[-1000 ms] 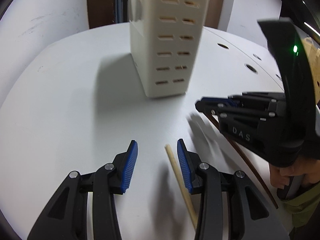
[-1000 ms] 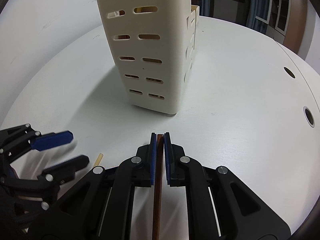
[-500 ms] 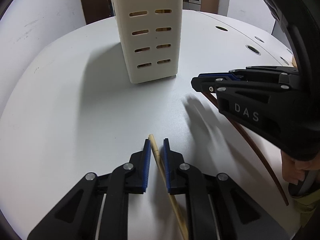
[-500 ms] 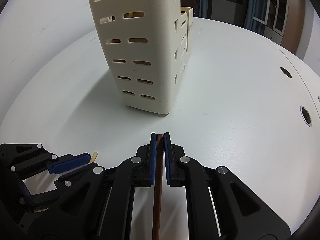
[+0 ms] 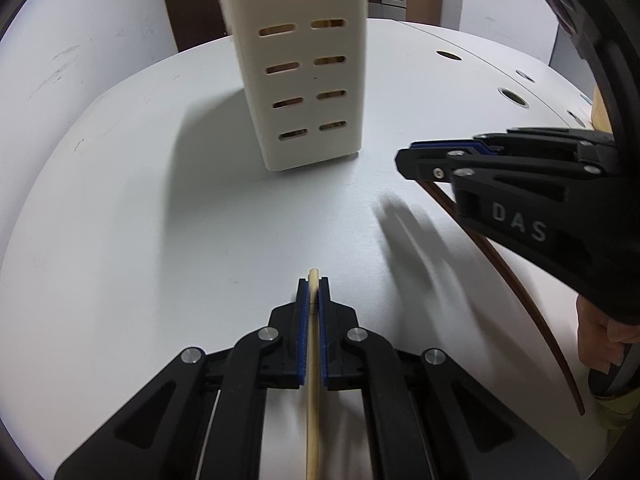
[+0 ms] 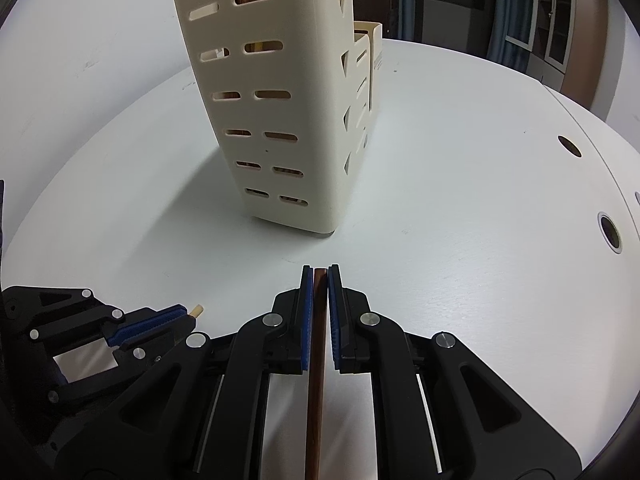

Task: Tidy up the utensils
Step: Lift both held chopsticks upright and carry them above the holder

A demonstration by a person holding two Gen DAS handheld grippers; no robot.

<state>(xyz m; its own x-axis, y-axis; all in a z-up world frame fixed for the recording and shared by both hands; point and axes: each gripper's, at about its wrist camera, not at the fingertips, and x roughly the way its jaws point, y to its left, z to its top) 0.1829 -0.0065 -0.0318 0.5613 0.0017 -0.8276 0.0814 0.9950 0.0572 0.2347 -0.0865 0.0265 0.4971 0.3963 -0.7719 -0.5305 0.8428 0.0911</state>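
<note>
A cream slotted utensil holder (image 5: 308,68) stands upright on the white round table (image 5: 120,220); it also shows in the right wrist view (image 6: 280,120), with sticks inside. My left gripper (image 5: 313,284) is shut on a light wooden chopstick (image 5: 313,360), its tip just past the pads. My right gripper (image 6: 319,276) is shut on a dark brown chopstick (image 6: 316,360). In the left wrist view the right gripper (image 5: 408,156) hovers right of the holder, the dark chopstick (image 5: 516,288) trailing behind it. In the right wrist view the left gripper (image 6: 188,314) sits low left.
Round holes (image 6: 610,230) are set in the table near its right edge. A white wall (image 5: 80,20) stands behind the table on the left. Dark cabinets (image 6: 540,20) are in the far background. A hand (image 5: 600,340) holds the right gripper.
My left gripper has closed from open onto the light chopstick and lined up with it. The right gripper has kept its hold on the dark chopstick and risen slightly.
</note>
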